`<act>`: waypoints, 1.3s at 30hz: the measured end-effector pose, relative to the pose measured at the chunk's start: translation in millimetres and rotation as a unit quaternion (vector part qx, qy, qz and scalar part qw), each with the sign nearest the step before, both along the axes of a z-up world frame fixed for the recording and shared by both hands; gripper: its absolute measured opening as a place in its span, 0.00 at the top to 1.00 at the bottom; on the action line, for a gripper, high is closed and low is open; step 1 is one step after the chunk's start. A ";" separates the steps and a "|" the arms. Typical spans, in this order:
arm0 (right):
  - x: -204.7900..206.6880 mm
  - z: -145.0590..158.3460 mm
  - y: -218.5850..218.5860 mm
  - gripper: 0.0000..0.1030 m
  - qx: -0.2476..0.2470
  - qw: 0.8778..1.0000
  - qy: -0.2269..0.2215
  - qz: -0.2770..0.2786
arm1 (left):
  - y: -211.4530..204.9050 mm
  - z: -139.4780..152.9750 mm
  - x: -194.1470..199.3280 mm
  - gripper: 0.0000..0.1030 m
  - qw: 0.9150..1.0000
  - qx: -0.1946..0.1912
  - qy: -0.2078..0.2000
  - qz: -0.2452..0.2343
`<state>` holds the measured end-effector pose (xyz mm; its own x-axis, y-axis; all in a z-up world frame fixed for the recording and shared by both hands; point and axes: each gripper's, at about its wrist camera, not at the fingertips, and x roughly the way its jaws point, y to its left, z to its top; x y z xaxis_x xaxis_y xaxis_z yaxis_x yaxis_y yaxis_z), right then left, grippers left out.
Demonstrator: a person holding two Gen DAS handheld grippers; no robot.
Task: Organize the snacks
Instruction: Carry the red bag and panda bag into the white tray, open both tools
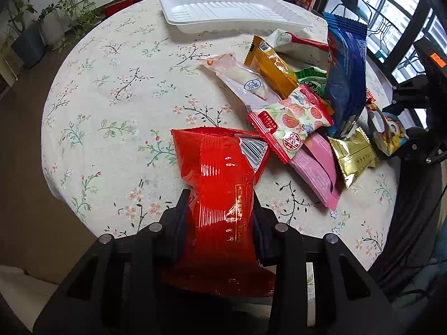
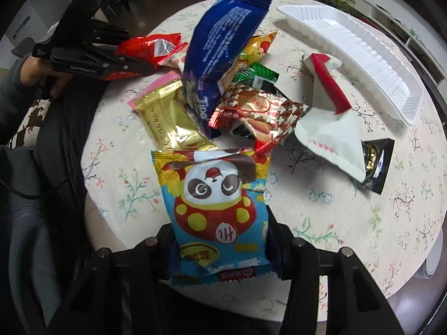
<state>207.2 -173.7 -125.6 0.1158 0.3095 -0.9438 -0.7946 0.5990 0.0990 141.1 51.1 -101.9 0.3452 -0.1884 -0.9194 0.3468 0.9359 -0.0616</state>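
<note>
Hand-held grippers reach forward over the worktop (image 1: 117, 117), the left (image 1: 220, 209) clenched on a red packet (image 1: 220, 184), the right (image 2: 220, 231) grasping a panda packet (image 2: 218, 209).

I note the red packet (image 1: 220, 195) is glossy, crinkled foil-like film; the gold packet (image 2: 170, 117) reads metallic and shiny. The tablecloth (image 1: 117, 89) looks like matt woven cloth, the white tray (image 1: 232, 11) smooth ribbed plastic.

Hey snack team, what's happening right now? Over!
Left tongs shut on red packet. Right tongs shut on panda packet. White tray empty, far side. Snack pile between tongs and tray.
</note>
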 end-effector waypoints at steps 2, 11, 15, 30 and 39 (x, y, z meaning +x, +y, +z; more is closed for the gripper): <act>-4.6 1.9 -4.2 0.51 0.008 1.000 -0.002 -0.004 | 0.1 1.3 -1.9 0.68 1.000 -0.001 0.000 -0.001; -29.9 15.5 -38.6 0.52 0.057 0.997 -0.015 -0.042 | 12.2 7.3 -9.6 0.68 1.000 -0.018 -0.005 0.023; -27.8 27.0 -67.1 0.52 0.099 0.992 -0.023 -0.079 | 27.6 13.8 -12.3 0.68 0.998 -0.053 -0.006 0.040; 33.3 34.4 -179.7 0.52 0.226 0.907 -0.043 -0.353 | 73.2 63.5 50.6 0.68 0.983 -0.157 -0.049 0.076; 111.3 51.8 -220.5 0.52 0.242 0.836 -0.063 -0.489 | 57.7 113.7 156.9 0.68 0.982 -0.148 -0.100 0.067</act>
